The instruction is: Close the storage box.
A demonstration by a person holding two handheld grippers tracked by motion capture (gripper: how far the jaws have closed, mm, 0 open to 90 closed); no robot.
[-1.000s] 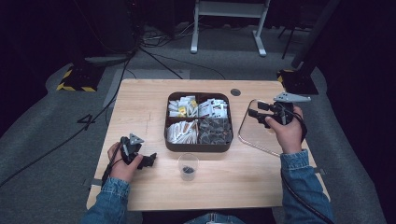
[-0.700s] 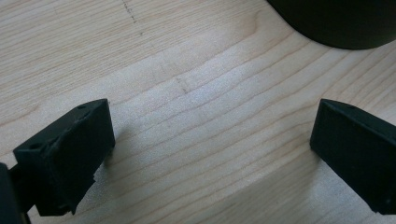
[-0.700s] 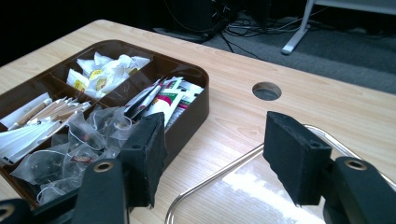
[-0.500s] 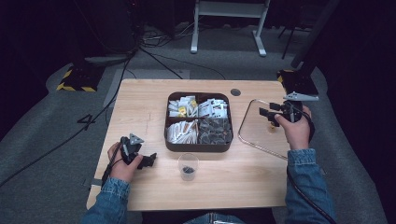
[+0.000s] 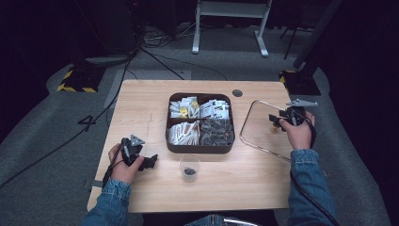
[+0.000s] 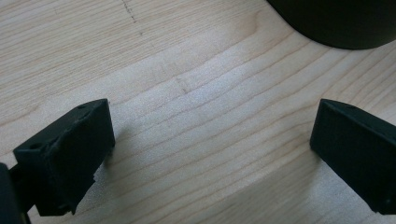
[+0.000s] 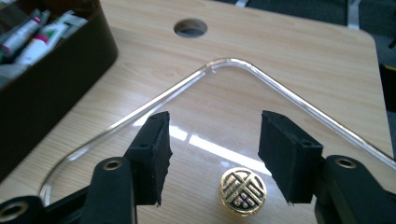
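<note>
A clear glass lid (image 5: 263, 127) lies flat on the table's right side, its curved rim (image 7: 243, 65) bright in the right gripper view. On it rests a round gold knob (image 7: 243, 190) with a black pattern. My right gripper (image 7: 212, 158) stands open just over the knob, a jaw on each side, neither touching it. That right gripper (image 5: 278, 120) hovers over the lid's right part. My left gripper (image 5: 143, 161) rests near the table's front left, open over bare wood (image 6: 201, 116).
A dark four-compartment tray (image 5: 200, 147) of packets and small parts sits mid-table; its wall (image 7: 51, 88) is left of the lid. A small clear cup (image 5: 189, 167) with dark bits stands in front of the tray. A cable hole (image 5: 237, 93) lies behind.
My right gripper has drawn back to the right across the lid and come down lower over it. The left gripper has stayed put.
</note>
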